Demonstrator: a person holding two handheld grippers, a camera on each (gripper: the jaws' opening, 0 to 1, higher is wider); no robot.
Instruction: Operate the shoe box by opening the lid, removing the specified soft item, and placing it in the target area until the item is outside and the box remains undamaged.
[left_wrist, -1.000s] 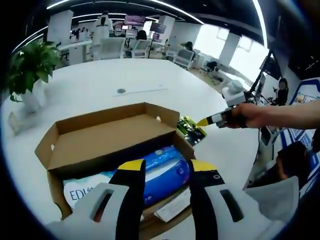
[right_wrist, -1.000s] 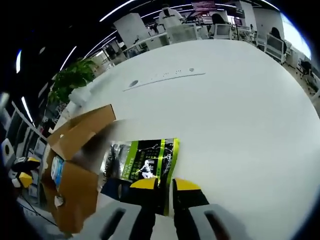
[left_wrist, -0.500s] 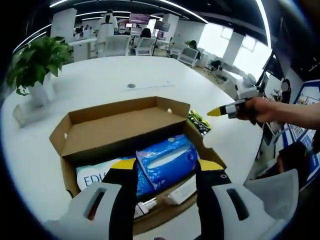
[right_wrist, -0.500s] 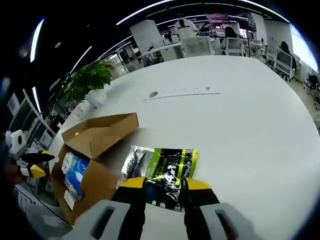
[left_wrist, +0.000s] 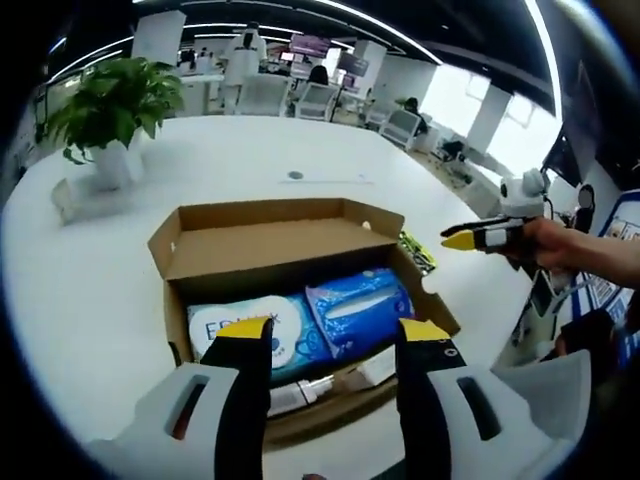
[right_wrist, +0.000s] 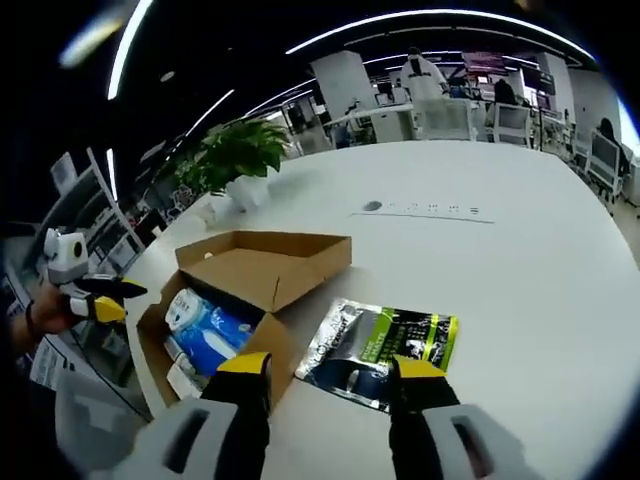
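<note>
On the round white bench (right_wrist: 540, 260) the brown cardboard shoe box (left_wrist: 290, 250) stands with its lid open. A green-and-black foil pouch (right_wrist: 385, 340) lies just beside it, outside (apparently placed). Blue soft packs (left_wrist: 355, 312) remain inside. Both hand-held grippers, left (left_wrist: 325, 335) and right (right_wrist: 330, 368), gape wide and empty.

So the shoe box (left_wrist: 290, 270) sits on the white table (left_wrist: 120, 290) with its lid flapped back and standing up behind. Inside you can see a blue soft pack (left_wrist: 358, 312) next to a white-and-blue pack (left_wrist: 240, 325), plus some smaller bits at the front edge. The left gripper (left_wrist: 330, 340) hangs just in front of the box, jaws spread wide and holding nothing. The right gripper (left_wrist: 485, 236) pokes in from the right in a hand (left_wrist: 560, 245), above a green-and-black pouch (left_wrist: 418, 250) lying just beside the box. There's a potted plant (left_wrist: 108, 105) back left.
</note>
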